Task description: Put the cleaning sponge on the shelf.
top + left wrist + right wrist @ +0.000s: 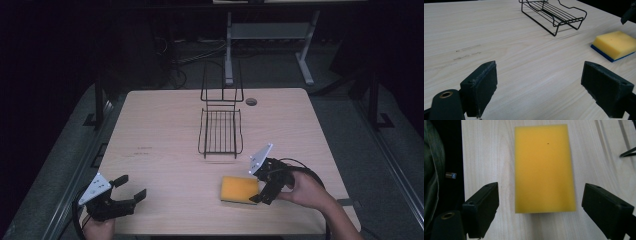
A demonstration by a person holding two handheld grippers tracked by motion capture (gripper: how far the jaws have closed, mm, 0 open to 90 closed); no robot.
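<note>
The flat yellow rectangular sponge with a blue underside (239, 189) lies on the pale wooden table (160, 130), near its front edge and right of centre, well short of the black wire rack (220, 131) that stands toward the middle-back. The right gripper (262, 186) sits just beside the sponge's right short end, clearly the nearer of the two; the left gripper (130, 189) hovers over the front left corner, well apart from the sponge, with its jaws spread wide over bare wood. In the right gripper view the sponge (544, 167) runs lengthwise straight away from the jaws, its near short edge lying between the two black pads and a little ahead of them. Those jaws also stand wide, with a gap on each side of the sponge, touching nothing. So the long axis is in line with the gripper's reach and the narrow width faces the pads, which likely suits a pinch across the short dimension once the gripper moves forward and down. From the left gripper view the sponge (615, 45) lies far off to the right, beyond the rack's near corner.
</note>
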